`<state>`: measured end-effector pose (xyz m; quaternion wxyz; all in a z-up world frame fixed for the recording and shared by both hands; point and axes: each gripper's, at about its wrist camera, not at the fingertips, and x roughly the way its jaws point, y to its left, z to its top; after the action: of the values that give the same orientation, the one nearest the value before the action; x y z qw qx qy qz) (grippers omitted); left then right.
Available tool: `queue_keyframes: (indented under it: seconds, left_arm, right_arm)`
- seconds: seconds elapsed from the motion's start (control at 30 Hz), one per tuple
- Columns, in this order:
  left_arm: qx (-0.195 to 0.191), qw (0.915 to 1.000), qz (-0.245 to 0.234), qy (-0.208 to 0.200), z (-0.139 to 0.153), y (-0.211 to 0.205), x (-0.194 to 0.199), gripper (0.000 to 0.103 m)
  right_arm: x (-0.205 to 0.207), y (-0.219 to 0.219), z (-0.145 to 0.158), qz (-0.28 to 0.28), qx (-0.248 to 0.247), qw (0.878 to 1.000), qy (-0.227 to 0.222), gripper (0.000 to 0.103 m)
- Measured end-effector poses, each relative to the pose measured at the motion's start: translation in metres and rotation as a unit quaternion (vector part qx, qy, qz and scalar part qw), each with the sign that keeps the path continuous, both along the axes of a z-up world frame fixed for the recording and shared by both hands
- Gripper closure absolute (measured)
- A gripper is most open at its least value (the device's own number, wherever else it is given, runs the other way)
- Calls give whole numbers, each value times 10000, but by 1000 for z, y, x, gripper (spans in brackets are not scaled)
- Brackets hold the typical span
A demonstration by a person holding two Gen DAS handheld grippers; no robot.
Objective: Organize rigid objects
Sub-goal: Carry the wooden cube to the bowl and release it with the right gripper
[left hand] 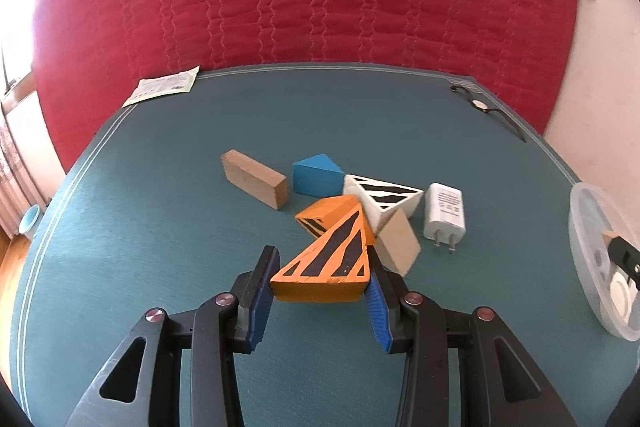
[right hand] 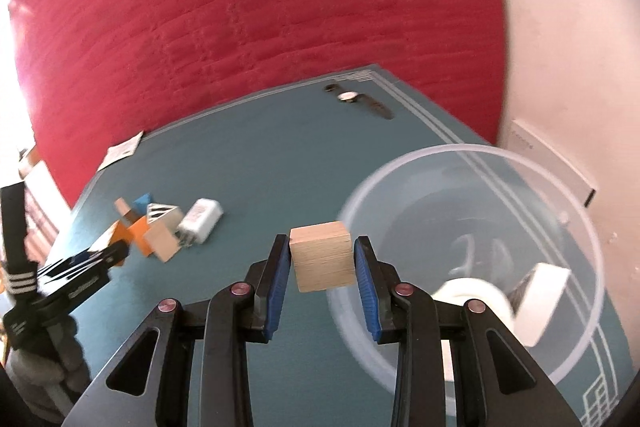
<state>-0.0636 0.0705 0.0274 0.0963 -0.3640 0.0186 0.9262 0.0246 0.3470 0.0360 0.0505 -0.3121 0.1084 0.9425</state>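
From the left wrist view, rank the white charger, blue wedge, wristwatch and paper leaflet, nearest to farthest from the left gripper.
1. White charger, ahead to the right.
2. Blue wedge, straight ahead, mid-table.
3. Wristwatch at the far right corner and paper leaflet at the far left edge: too close to call.

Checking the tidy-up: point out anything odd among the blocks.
A white phone charger lies prongs-out among the wooden blocks. A wristwatch sits alone at the table's far corner. Nothing looks broken.

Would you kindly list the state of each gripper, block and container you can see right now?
left gripper: shut on orange striped wedge
right gripper: shut on plain wooden cube, held beside the bowl's rim
clear plastic bowl: upright, open, white items inside
white charger: lying flat, unplugged
blue wedge: resting on table
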Motion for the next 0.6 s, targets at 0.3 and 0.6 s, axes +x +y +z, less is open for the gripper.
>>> queue_keyframes:
  seconds: [0.3,0.6]
  left_arm:
    - [151,9998,-92,-90,1,2,1,59]
    - [151,9998,-134,-51,3,9,7,59]
  right_arm:
    - [2,31,-7,-608,40,9981,-63,69]
    - [6,47,-16,-836,-48,9964,-144,68]
